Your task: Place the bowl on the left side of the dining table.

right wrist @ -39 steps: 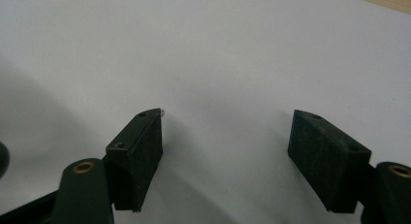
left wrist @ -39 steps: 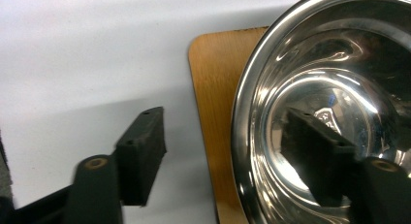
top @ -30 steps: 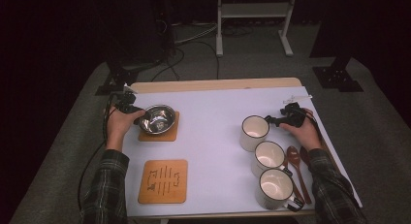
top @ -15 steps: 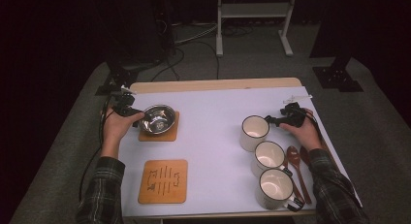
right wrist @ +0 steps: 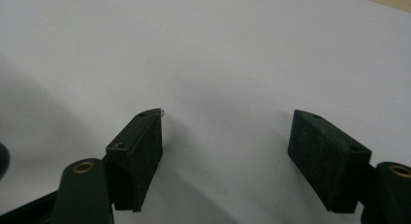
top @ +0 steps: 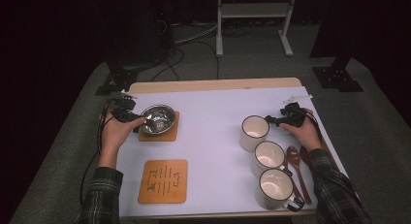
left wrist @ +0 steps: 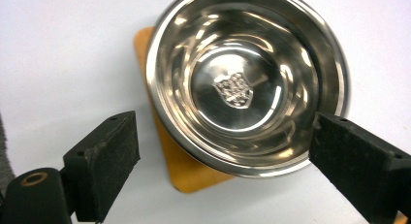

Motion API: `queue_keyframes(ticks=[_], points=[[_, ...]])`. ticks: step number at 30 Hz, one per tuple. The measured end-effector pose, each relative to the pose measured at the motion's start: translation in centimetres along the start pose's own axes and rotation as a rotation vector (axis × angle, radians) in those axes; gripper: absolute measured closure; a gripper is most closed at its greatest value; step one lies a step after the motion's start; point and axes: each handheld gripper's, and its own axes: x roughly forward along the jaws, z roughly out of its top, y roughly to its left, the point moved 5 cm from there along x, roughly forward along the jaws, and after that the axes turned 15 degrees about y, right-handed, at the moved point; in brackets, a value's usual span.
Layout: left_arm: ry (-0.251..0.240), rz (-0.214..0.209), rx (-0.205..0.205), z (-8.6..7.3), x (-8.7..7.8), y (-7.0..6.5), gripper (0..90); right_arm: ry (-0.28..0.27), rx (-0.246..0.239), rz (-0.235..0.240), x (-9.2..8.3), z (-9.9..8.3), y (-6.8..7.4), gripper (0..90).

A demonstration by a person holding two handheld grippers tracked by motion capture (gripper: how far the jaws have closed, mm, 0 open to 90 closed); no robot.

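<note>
A shiny steel bowl (top: 158, 118) sits on a square wooden coaster (top: 170, 135) at the table's left. My left gripper (top: 137, 120) is at the bowl's left rim, and its jaws have just been opening. In the left gripper view the gripper (left wrist: 228, 158) stands open, the bowl's (left wrist: 245, 78) near rim lies between the pads untouched, and the coaster (left wrist: 186, 173) pokes out below. My right gripper (top: 273, 120) rests on the table beside the farthest white mug (top: 254, 132). In its own view the right gripper (right wrist: 225, 151) is open over bare white tabletop.
Two more white mugs (top: 269, 157) (top: 274, 187) line up toward the front right, with wooden spoons (top: 293, 160) beside them. A second wooden coaster (top: 163, 181) lies at the front left. The white table cover (top: 213, 117) spans the middle.
My left gripper has drawn back a little from the bowl and its jaws have spread. The bowl stays on its coaster. My right hand has kept still.
</note>
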Motion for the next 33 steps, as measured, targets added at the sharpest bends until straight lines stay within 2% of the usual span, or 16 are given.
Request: queue_keyframes(ticks=[12, 33], points=[[-0.021, -0.011, 0.07, -0.9, -0.5, -3.1, 9.5, 0.0, 0.0, 0.0, 0.0, 0.0, 0.0, 26.6], [-0.033, -0.05, 0.208, -2.1, 0.1, -9.0, 9.5, 0.0, -0.001, -0.001, 0.0, 0.0, 0.0, 26.5]])
